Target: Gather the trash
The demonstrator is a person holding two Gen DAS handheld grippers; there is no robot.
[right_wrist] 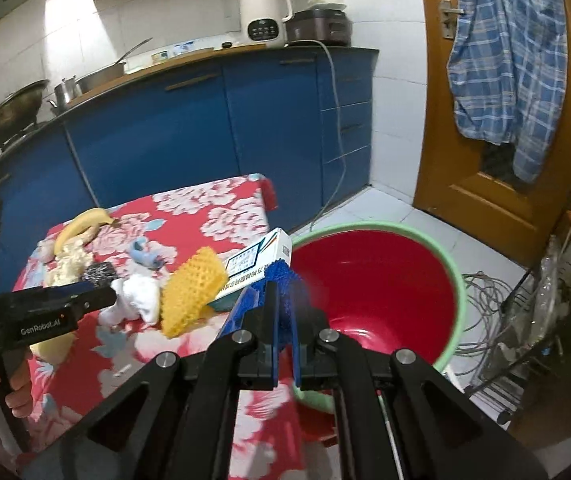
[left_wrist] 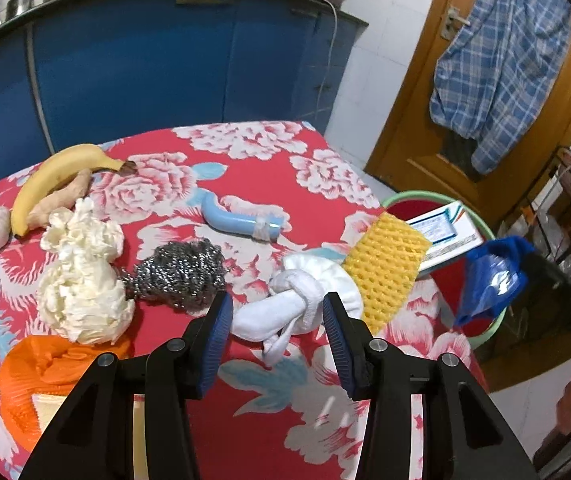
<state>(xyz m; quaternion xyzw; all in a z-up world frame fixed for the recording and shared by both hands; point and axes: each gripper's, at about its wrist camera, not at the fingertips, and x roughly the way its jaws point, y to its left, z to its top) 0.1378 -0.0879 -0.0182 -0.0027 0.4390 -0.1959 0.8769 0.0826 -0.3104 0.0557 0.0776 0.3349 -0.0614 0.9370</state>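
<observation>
Steel-wool scourer (left_wrist: pixel 179 276) shiny metal; basin (right_wrist: pixel 369 280) glossy plastic; tablecloth (left_wrist: pixel 269 152) matt cloth.

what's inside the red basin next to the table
In the right wrist view the red basin looks bare inside; the shut right gripper hides part of it. A white box overlaps its near rim.

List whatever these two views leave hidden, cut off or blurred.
- Right gripper: whether it pinches anything; right wrist view blurs its tips.
- Basin floor: right wrist view, hidden by the gripper's frame.
- Box: print too small to read in either view.
- Orange item: left wrist view, cut off by the left gripper frame.
</observation>
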